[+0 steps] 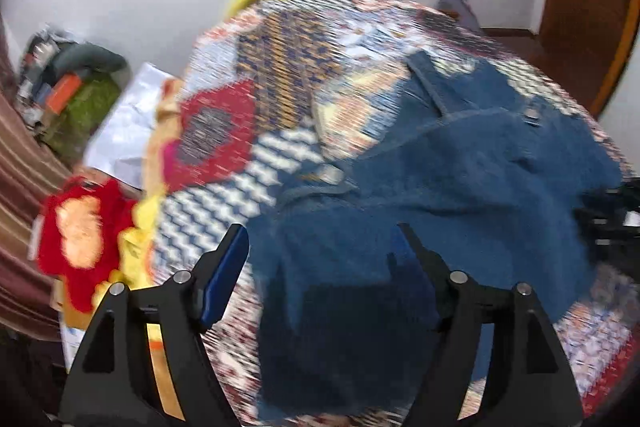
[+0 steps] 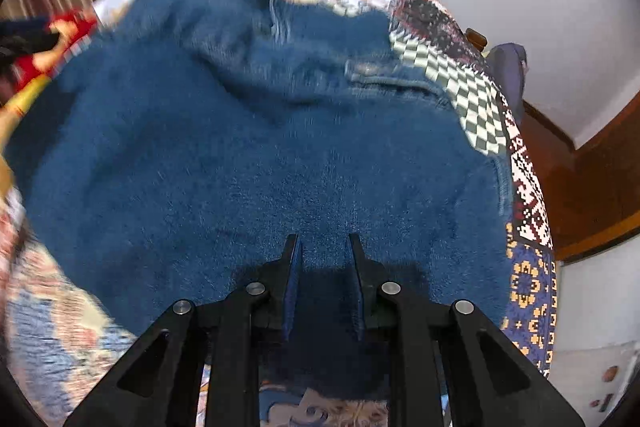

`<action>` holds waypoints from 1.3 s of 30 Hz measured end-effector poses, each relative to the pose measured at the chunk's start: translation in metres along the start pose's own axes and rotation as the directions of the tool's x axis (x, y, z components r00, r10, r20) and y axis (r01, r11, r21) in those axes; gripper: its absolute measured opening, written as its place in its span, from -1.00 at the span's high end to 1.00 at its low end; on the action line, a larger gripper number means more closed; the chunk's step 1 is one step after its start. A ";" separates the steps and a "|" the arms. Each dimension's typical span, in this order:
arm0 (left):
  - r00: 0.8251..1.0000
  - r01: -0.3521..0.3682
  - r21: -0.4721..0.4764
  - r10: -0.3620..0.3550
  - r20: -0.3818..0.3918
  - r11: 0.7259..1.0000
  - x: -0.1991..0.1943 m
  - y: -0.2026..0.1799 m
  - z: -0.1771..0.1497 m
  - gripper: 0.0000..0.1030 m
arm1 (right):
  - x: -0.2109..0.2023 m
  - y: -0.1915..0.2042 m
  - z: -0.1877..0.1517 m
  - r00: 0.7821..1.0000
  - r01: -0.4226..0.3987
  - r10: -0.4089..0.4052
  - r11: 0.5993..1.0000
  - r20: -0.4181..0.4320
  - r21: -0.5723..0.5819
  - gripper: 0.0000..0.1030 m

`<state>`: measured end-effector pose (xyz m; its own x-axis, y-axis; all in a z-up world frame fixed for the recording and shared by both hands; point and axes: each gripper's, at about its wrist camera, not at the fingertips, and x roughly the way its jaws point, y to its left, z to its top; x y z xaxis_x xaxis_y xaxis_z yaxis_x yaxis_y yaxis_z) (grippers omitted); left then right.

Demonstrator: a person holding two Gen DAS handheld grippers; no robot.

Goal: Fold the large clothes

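Blue denim garment [image 1: 460, 195] spread across the patchwork quilt [image 1: 280, 67], directly ahead of and beneath both tools, waistband end [image 2: 392, 75] lying toward the far side of the bed. Left gripper [image 1: 320, 251] spread wide over the near left edge of the cloth, holding nothing; right gripper [image 2: 324, 255] narrowed but parted, poised over mid-fabric, contact impossible to tell through blur. Bare quilt to the left offering folding room, red-and-yellow clothes [image 1: 80, 235] crowding that edge.

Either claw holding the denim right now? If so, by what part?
Neither. The left claw is wide open over the denim, its near edge. The right claw is part open above the denim's middle, with no cloth between its fingers.
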<state>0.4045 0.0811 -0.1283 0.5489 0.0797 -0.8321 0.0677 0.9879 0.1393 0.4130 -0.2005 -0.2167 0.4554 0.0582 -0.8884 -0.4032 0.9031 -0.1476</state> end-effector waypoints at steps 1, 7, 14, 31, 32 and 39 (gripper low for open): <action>1.000 0.025 -0.010 -0.025 -0.015 1.000 0.003 -0.003 -0.004 -0.44 | 0.003 0.002 -0.002 1.000 0.010 -0.010 1.000 0.003 -0.002 0.66; 0.992 -0.034 0.024 0.036 -0.120 0.999 0.049 -0.015 -0.034 -0.50 | 0.003 0.002 -0.002 0.998 0.057 -0.057 0.998 -0.012 -0.020 0.66; 0.995 -0.062 0.046 0.065 -0.070 0.997 0.051 0.001 -0.057 -0.98 | -0.001 0.005 -0.009 0.987 0.158 -0.158 0.983 0.004 -0.099 0.22; 0.992 -0.118 -0.050 0.116 -0.040 0.992 0.029 0.071 -0.087 -0.97 | -0.056 -0.014 0.017 0.984 -0.105 0.081 0.984 0.161 0.146 -0.86; 0.992 -0.118 -0.058 0.115 -0.042 0.991 0.029 0.072 -0.088 -0.97 | -0.053 -0.005 0.024 0.978 -0.153 0.127 0.976 0.163 0.156 -0.86; 0.989 -0.117 -0.108 0.106 -0.106 0.987 0.044 0.075 -0.093 -0.97 | 0.018 0.041 0.040 0.975 -0.217 0.222 0.957 -0.008 0.194 -0.88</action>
<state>0.3560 0.1710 -0.2046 0.4613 0.1973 -0.8650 -0.0877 0.9803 0.1769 0.4364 -0.1452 -0.2215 0.3482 0.2543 -0.9023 -0.3307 0.9339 0.1356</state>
